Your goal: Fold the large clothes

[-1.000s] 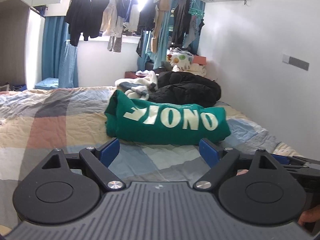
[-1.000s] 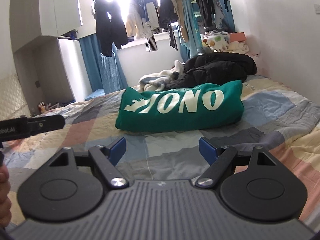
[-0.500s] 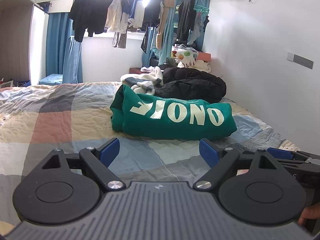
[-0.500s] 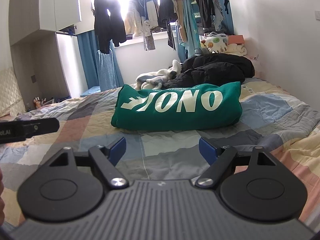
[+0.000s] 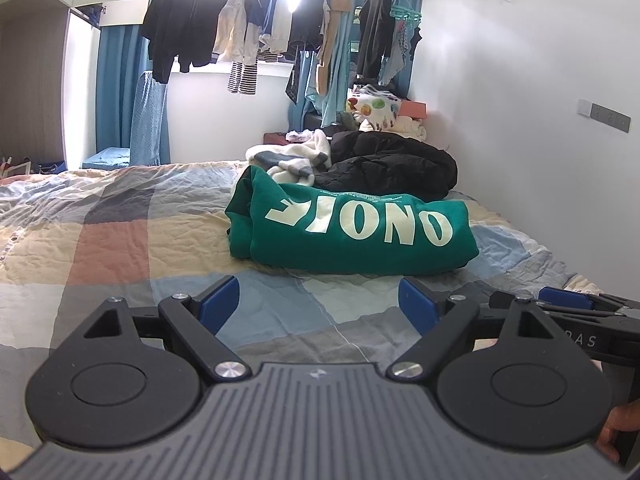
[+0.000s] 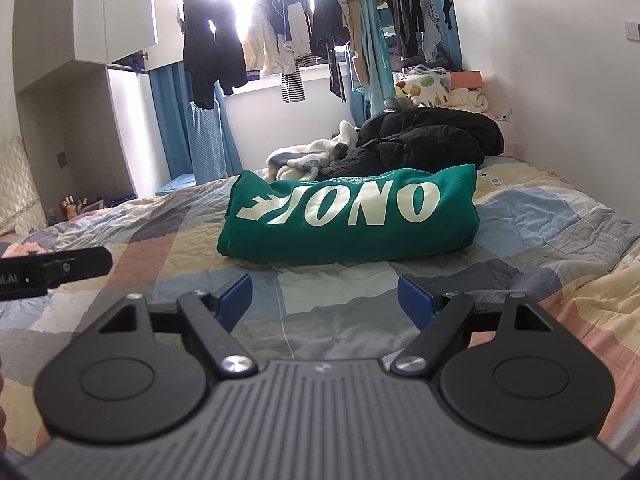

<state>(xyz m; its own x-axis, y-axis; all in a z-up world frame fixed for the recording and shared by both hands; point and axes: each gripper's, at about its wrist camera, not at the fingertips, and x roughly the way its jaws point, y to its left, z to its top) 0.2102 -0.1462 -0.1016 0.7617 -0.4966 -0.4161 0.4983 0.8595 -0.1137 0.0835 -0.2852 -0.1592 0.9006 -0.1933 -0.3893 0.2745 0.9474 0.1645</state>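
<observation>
**Both pairs of fingers spread wide, green sweatshirt folded on the bed ahead**

Blue pads on the left gripper [image 5: 319, 304] stand far apart with nothing between them but the checked quilt [image 5: 120, 240] below. The right gripper [image 6: 325, 298] shows the same: its 2 pads are spread wide and hold nothing. Only the inner faces of the pads show; the black linkages cover the rest of each finger.

In the left wrist view, the right gripper pokes in at the right edge, cut off by the frame, and part of a hand [image 5: 618, 424] shows at the lower right corner. In the right wrist view, 1 black finger of the left gripper [image 6: 60, 270] enters from the left edge, its printed lettering cut short.

The green sweatshirt [image 5: 352, 228] lies folded into a thick bundle on the quilt, well ahead of both grippers and touching neither, its white lettering upside down. Behind it sit a black jacket [image 5: 392, 164] and a white and grey garment [image 5: 292, 158], bunched so their shape is hard to read. Hanging clothes [image 5: 256, 32] at the window are partly washed out by glare.
</observation>
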